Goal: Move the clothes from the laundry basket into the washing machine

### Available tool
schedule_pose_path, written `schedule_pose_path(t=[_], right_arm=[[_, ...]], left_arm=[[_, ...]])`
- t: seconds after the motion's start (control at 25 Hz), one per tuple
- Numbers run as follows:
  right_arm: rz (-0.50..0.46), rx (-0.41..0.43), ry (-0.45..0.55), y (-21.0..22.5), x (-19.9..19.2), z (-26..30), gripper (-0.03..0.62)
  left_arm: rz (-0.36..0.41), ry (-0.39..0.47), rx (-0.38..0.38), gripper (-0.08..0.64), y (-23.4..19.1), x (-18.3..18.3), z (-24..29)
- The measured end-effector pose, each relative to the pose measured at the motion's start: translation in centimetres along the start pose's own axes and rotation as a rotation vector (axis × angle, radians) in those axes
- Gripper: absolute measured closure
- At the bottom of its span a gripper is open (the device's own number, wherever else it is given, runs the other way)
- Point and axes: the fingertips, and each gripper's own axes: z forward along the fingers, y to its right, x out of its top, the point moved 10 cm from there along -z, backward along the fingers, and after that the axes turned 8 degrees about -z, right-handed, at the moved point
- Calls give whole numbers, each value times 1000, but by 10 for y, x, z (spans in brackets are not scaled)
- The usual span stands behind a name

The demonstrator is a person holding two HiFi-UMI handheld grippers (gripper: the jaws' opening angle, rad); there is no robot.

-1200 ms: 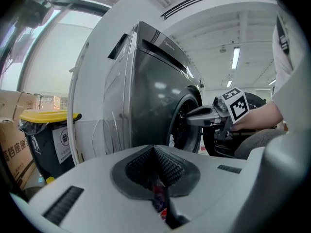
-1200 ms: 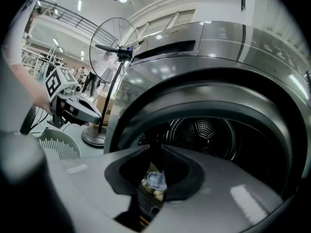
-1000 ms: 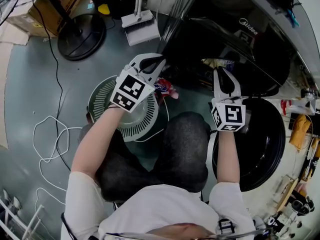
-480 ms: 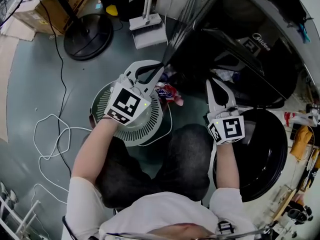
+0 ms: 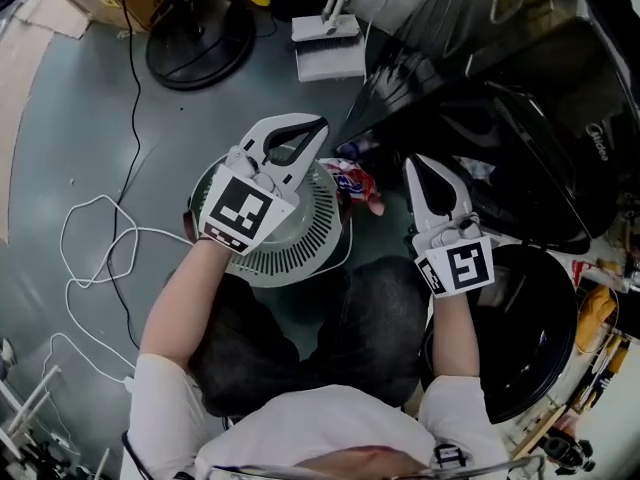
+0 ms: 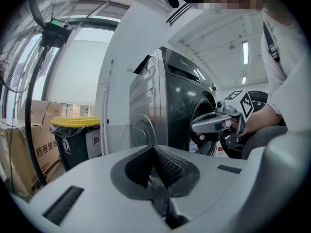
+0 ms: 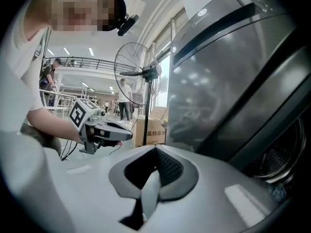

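A person in a white shirt (image 5: 330, 418) and dark trousers crouches at lower centre of the head view, a grey two-jaw tool in each hand. The left gripper (image 5: 314, 131), centre left, is held above a round white slatted laundry basket (image 5: 300, 253). Its ribbed pads meet tip to tip with nothing between them. The right gripper (image 5: 414, 166), right of centre, is likewise closed and empty. It points toward the dark grey front-loading washing machine (image 5: 560, 168) that fills the upper right, whose glossy black round door (image 5: 535, 338) stands open at lower right.

Only the head view shows the clothes: a crumpled red, white and blue patterned garment (image 5: 355, 180) at the basket's right rim, between the two grippers' tips. Whether it hangs on the rim or lies on the floor cannot be told. A white cable (image 5: 90, 258) loops across the grey floor at left.

The left gripper view alone shows a dark bin with a yellow lid (image 6: 75, 123) at lower left. The right gripper view alone shows a standing fan (image 7: 138, 74) at upper centre, a brown cardboard box (image 7: 154, 130) below it, and a bystander (image 7: 125, 100) far behind.
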Motion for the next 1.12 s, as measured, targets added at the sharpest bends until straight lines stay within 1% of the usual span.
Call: schedule_pose_path(t=[0.12, 0.24, 0.4, 0.52, 0.64, 0.72, 0.8, 1.0, 1.12], right_arm=[[-7, 25, 21, -8, -5, 12, 582], [-30, 56, 33, -19, -5, 22, 583], [-32, 92, 37, -27, -1, 30, 583], [-16, 106, 32, -29, 2, 32, 583], [0, 120, 25, -30, 7, 34, 583], [10, 128, 18, -32, 11, 36, 583], [10, 130, 11, -35, 14, 37, 583], [10, 151, -22, -47, 36, 30, 583], [35, 149, -33, -46, 58, 22, 583]], left_arm=[[18, 0, 25, 554, -3, 1, -11], [41, -22, 42, 555, 2, 3, -23], [73, -26, 44, 555, 12, 9, -31], [52, -11, 36, 555, 19, 11, -39], [8, -2, 56, 555, 19, 14, -48], [-12, -15, 75, 555, 19, 16, -54], [-6, -34, 97, 555, 21, 20, -58], [70, -46, 143, 555, 51, 28, -72], [60, -38, 136, 555, 66, 44, -79]])
